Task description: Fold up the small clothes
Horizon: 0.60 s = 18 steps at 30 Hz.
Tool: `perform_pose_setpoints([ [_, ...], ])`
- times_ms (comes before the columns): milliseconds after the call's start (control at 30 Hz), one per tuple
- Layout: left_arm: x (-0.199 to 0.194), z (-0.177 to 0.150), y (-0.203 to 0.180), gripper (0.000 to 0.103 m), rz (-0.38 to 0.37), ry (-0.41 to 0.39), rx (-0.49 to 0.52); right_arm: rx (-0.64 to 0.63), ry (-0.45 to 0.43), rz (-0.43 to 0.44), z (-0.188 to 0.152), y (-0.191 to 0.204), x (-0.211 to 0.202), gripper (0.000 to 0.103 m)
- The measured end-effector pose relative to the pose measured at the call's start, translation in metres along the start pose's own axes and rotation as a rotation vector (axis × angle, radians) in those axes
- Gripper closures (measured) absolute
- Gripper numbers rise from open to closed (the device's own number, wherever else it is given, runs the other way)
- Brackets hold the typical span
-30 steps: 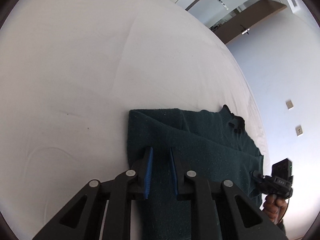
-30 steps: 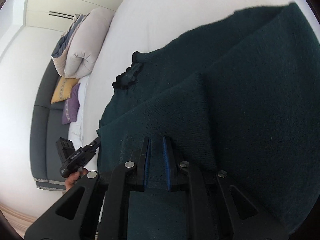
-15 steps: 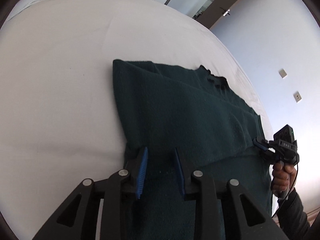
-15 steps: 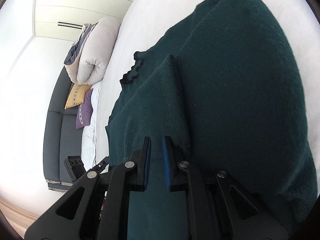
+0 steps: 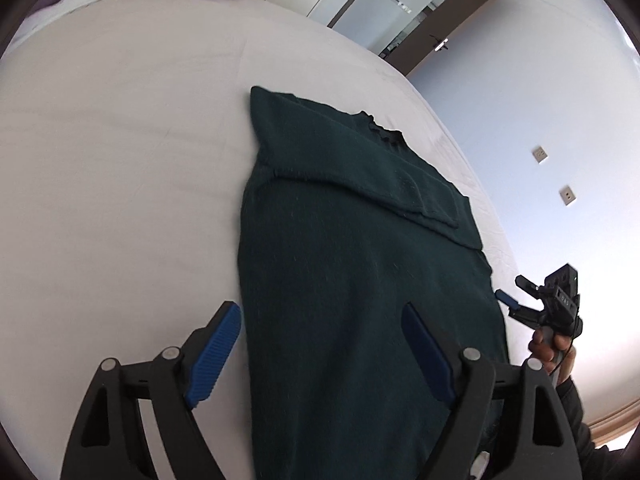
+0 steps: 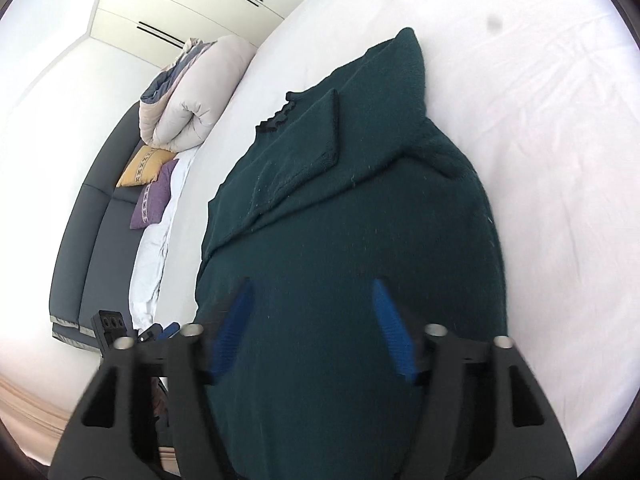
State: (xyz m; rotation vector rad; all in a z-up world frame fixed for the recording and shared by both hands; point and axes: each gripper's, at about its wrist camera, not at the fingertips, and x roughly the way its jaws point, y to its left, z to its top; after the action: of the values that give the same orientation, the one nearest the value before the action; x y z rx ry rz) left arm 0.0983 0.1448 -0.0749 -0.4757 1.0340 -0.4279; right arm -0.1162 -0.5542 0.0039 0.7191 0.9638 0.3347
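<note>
A dark green knit sweater (image 5: 352,264) lies flat on the white bed (image 5: 120,160), its sleeves folded in across the chest and its black ruffled collar (image 5: 386,132) at the far end. It also shows in the right wrist view (image 6: 352,240). My left gripper (image 5: 324,352) is open and empty above the sweater's near hem. My right gripper (image 6: 312,328) is open and empty above the hem too. The right gripper also shows in the left wrist view (image 5: 516,300), off the sweater's right edge.
A rolled duvet (image 6: 192,92) and yellow and purple cushions (image 6: 150,184) sit on a grey sofa (image 6: 88,232) beside the bed. A wall with sockets (image 5: 540,154) and a doorway (image 5: 424,12) lie beyond the bed's far right edge.
Both grippers have let go of the sweater and opened wide. They have pulled back toward the hem, and the sweater now lies flat with its sleeves folded in.
</note>
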Motion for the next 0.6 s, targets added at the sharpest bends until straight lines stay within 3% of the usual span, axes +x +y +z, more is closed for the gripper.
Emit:
perform_pose_setpoints([
  [100, -0.018, -0.034, 0.01, 0.022, -0.015, 0.031, -0.066, -0.018, -0.034, 0.011, -0.031, 0.003, -0.029, 0.028],
  [333, -0.022, -0.087, 0.009, 0.026, 0.035, 0.141, -0.036, 0.029, -0.025, 0.064, -0.095, -0.021, -0.079, 0.028],
  [600, -0.027, -0.1, 0.031, 0.029, -0.075, 0.164, -0.155, 0.096, -0.017, 0.108, -0.135, -0.056, -0.116, 0.029],
])
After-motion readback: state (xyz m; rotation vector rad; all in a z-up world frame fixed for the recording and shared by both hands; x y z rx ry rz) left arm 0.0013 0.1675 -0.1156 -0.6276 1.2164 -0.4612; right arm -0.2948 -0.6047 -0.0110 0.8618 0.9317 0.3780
